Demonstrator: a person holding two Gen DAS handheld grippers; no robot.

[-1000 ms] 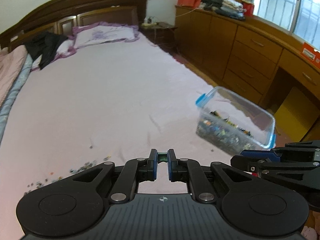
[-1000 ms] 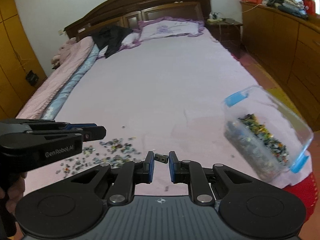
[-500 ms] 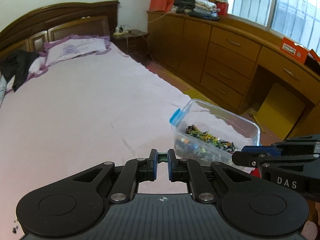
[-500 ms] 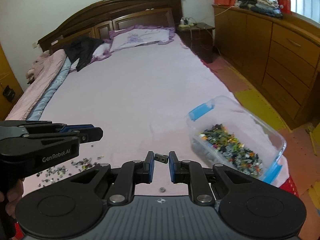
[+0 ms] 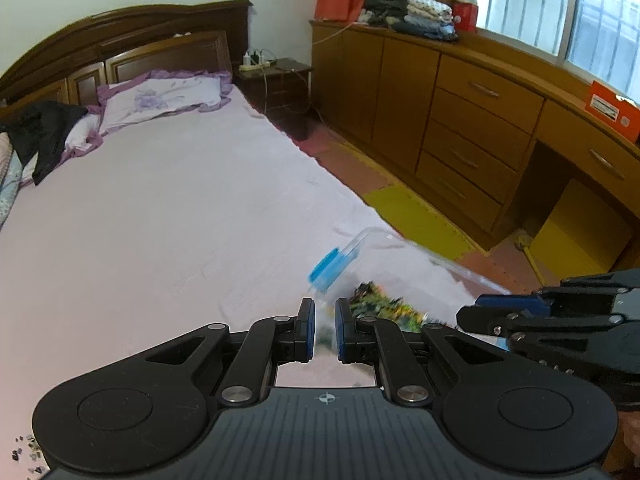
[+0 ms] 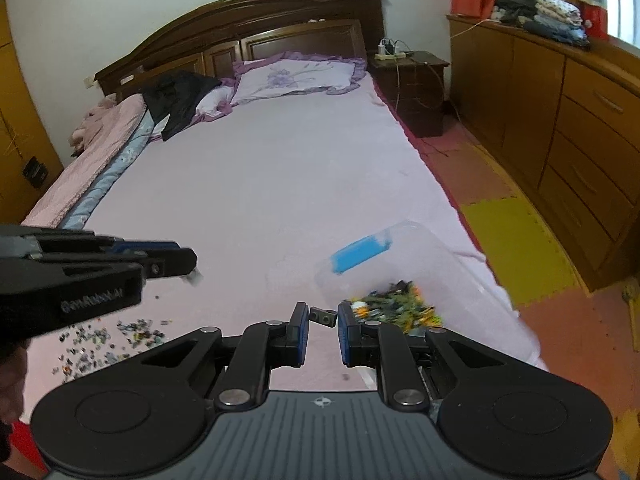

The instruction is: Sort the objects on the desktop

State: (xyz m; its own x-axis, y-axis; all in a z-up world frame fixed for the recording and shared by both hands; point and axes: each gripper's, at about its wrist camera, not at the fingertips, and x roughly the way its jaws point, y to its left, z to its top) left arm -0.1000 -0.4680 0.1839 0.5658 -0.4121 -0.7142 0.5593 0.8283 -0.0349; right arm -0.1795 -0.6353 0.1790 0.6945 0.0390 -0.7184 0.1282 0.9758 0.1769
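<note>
A clear plastic box with blue clips [image 5: 384, 264] [image 6: 420, 264] sits on the pink bed near its right edge, holding many small coloured pieces [image 6: 394, 306]. My left gripper [image 5: 325, 330] is nearly shut just in front of the box; no piece shows between its jaws. My right gripper [image 6: 323, 316] is shut on a small grey piece [image 6: 322, 315] next to the box's left rim. A scatter of small pieces [image 6: 108, 338] lies on the sheet at the left. The left gripper shows in the right wrist view [image 6: 176, 260], with something small and pale at its tip.
The bed sheet [image 6: 280, 184] stretches back to pillows [image 6: 296, 76] and a dark garment [image 6: 180, 96]. A wooden dresser [image 5: 480, 120] runs along the right wall, past a floor strip with yellow mats [image 6: 516, 248]. A nightstand [image 6: 416, 80] stands by the headboard.
Both grippers have moved right and closer to the box, which now lies right at their tips. The green piece seen between the left jaws earlier is no longer visible there.
</note>
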